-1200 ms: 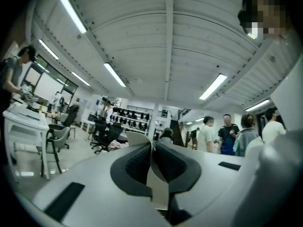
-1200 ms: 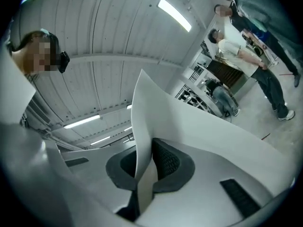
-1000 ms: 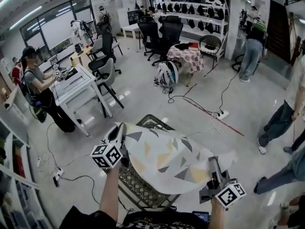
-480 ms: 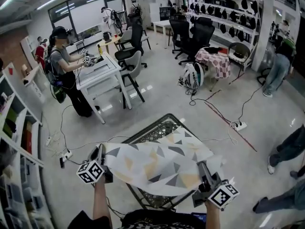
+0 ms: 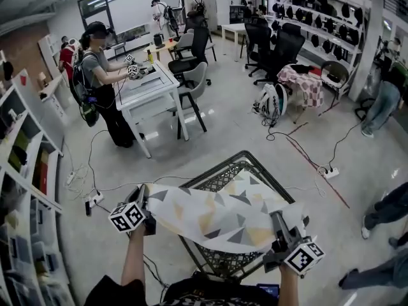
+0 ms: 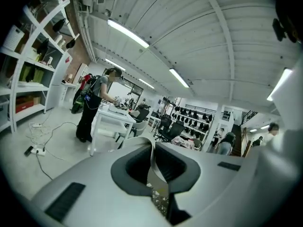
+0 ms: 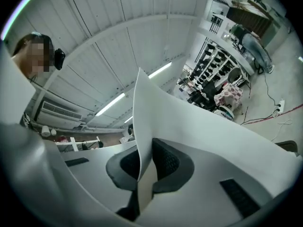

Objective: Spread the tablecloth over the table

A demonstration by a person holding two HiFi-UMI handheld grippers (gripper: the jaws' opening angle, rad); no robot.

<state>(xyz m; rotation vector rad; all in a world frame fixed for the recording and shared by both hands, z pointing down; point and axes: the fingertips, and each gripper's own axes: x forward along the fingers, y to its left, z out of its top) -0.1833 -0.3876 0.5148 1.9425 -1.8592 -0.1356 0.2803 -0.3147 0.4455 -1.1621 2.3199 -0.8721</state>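
a: what has the left tool got?
b: its jaws are pressed together on a thin edge of the tablecloth. the fabric runs straight down through the slit between the pads.
a: and the right tool?
b: the same. it is clamped tight on the cloth's near right corner, and a white sheet of the cloth rises past the jaws and off to the right.
a: so where does the cloth sit?
b: stretched left to right between the two tools. it is white with grey and yellow triangles. it lies over the dark wire-mesh bench, across its middle. the bench's far corner shows bare beyond the cloth, and some mesh shows under the near edge too. whether the cloth touches the top i cannot tell.
a: and around that?
b: grey floor on all sides, with cables trailing at the left near a shelf unit. at the far left a person stands at a white bench. black office chairs are at the far right, well apart from the mesh bench.
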